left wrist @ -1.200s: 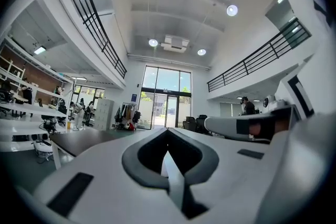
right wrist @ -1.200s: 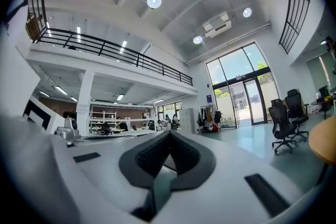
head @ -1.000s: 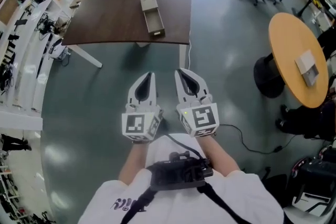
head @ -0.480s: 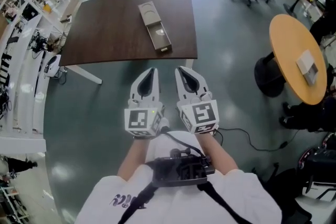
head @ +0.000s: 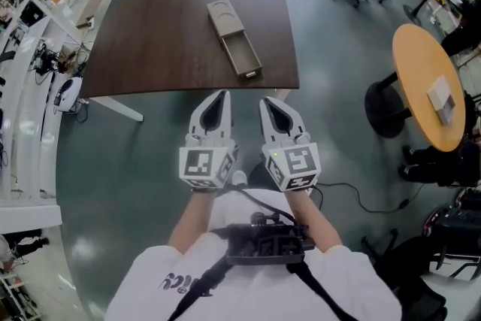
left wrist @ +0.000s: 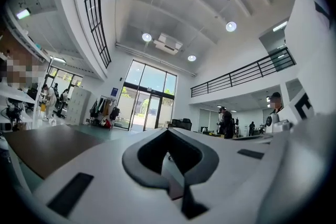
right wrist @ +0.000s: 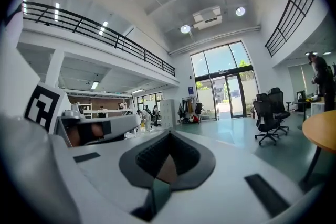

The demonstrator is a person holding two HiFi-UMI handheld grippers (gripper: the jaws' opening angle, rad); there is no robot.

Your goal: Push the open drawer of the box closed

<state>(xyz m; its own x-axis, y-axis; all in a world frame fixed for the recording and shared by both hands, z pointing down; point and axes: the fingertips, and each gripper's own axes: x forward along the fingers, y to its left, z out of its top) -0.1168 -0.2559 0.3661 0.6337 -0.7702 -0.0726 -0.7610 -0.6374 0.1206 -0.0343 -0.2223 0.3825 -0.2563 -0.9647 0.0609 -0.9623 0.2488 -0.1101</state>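
Well beyond the left gripper (head: pixel 222 94) and right gripper (head: pixel 263 101), fingers pressed together and empty, lies the box (head: pixel 223 15), drawer (head: pixel 244 56) open

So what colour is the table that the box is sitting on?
Dark brown. The table shows best in the head view, with the tan box on it.

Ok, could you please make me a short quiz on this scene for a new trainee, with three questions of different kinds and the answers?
1. True or false: the drawer of the box on the dark table is already pushed in.
2. The left gripper and the right gripper are: A) both shut and empty; B) both open; C) one shut on the box.
3. Fill in: the drawer sticks out toward the table's ____ edge (near or far, counted from the grippers).
Key: 1 false; 2 A; 3 near.
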